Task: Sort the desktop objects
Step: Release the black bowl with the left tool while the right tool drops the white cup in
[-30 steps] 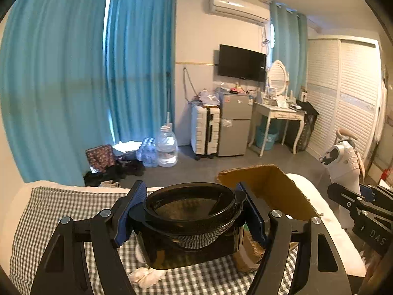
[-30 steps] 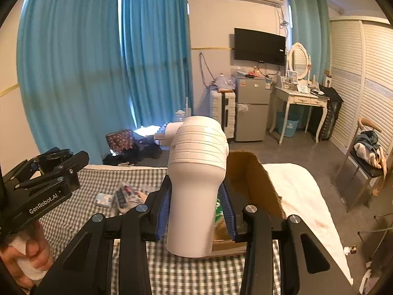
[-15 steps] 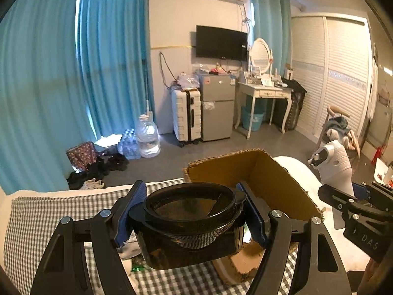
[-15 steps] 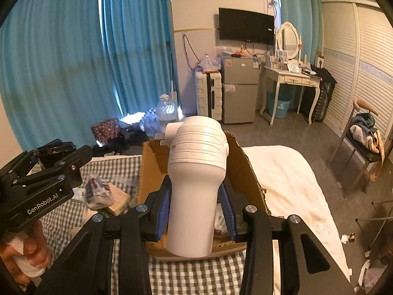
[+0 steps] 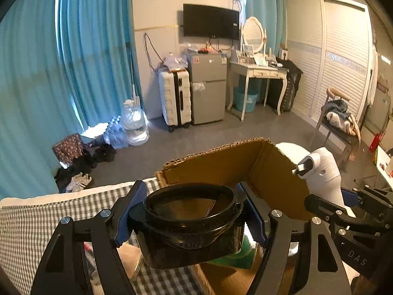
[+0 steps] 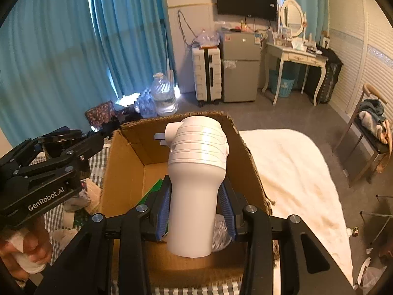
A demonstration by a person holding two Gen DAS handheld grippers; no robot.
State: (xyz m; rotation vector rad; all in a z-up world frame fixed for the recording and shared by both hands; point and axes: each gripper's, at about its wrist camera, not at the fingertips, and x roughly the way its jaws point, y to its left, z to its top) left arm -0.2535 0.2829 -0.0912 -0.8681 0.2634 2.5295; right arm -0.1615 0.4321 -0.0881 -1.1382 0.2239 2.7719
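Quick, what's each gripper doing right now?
Left gripper: shut on the black container.
Right gripper: shut on the white device.

A black cup [image 5: 194,223] and a white dryer [image 6: 196,179] sit between blue pads [image 6: 163,211] on black grippers above a brown box [image 6: 122,172], a grey-and-white checked cloth [image 5: 29,226], a cream blanket [image 6: 294,172], teal curtains [image 5: 36,73] and a grey floor [image 5: 208,135].

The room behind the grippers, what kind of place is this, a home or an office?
Most likely a lived-in bedroom at home. A white dressing table with an oval mirror stands by the wall, a small fridge and a suitcase sit under a wall TV, and a bed fills the foreground.
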